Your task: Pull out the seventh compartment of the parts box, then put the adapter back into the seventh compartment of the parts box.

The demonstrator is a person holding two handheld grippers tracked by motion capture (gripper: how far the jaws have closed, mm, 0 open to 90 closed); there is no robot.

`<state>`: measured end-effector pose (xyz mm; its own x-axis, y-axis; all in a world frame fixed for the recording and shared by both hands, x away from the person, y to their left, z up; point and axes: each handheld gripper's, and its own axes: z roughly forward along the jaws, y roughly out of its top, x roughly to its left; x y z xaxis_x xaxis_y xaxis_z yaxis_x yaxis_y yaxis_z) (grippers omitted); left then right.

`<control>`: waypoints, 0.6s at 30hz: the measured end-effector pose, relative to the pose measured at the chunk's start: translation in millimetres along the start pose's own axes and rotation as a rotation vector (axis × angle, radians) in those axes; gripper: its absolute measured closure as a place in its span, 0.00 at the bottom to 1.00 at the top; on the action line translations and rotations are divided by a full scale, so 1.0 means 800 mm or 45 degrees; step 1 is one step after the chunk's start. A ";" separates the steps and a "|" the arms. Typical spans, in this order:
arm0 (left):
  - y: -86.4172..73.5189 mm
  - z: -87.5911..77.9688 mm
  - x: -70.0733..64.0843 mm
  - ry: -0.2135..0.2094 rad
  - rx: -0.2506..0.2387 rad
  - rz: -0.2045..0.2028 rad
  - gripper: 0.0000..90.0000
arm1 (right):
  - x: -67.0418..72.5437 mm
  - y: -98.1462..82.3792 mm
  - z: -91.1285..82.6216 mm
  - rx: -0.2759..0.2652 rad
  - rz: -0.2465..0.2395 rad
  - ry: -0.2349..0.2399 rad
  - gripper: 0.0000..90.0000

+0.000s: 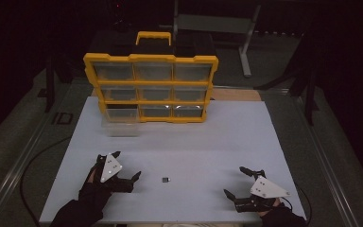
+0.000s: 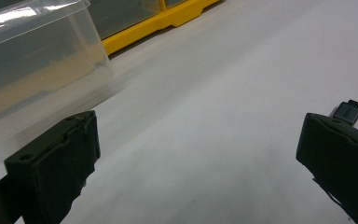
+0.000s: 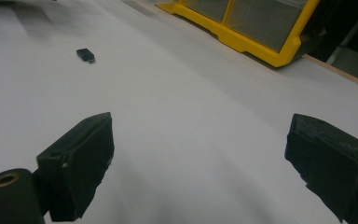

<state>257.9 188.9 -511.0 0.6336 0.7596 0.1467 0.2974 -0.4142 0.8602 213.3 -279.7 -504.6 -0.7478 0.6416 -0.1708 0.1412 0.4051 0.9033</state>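
On white table [image 1: 189,137], small black plug [image 1: 165,179].

Bare table [image 1: 194,146] lies open around the small black part [image 1: 165,179]; pulled-out clear drawer [image 1: 121,122] blocks far left

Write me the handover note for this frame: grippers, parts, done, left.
Left gripper: open, empty, low over the white table, close to the left of the small black part.
Right gripper: open, empty, near the table's right front.
Small black part: lies loose on the table between both grippers.
Clear drawer: pulled out of the yellow organizer, bottom-left slot, standing on the table.
Done: drawer out.
Left, probably: pick up the part, drop it in the drawer, push the drawer back.
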 end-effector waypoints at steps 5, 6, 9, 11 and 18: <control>0.001 -0.002 0.000 -0.002 -0.002 0.012 0.00 | 0.001 0.001 0.000 0.001 -0.009 0.001 0.09; 0.001 -0.003 0.000 -0.002 -0.002 0.014 0.00 | 0.001 0.001 0.000 -0.002 -0.010 0.000 0.09; 0.002 -0.004 0.001 -0.002 -0.013 0.005 0.00 | 0.001 0.001 0.000 0.002 -0.008 -0.001 0.09; 0.003 -0.005 0.001 0.000 -0.015 0.006 0.00 | 0.000 0.001 0.000 0.002 -0.009 -0.001 0.09; 0.007 -0.005 0.000 -0.001 -0.007 0.005 0.00 | 0.000 0.000 0.000 0.001 -0.006 -0.001 0.09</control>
<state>256.6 188.9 -504.1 0.6355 0.7575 0.1492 0.2910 -0.4140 0.8625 213.1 -279.6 -504.1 -0.7480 0.6402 -0.1752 0.1383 0.4085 0.9022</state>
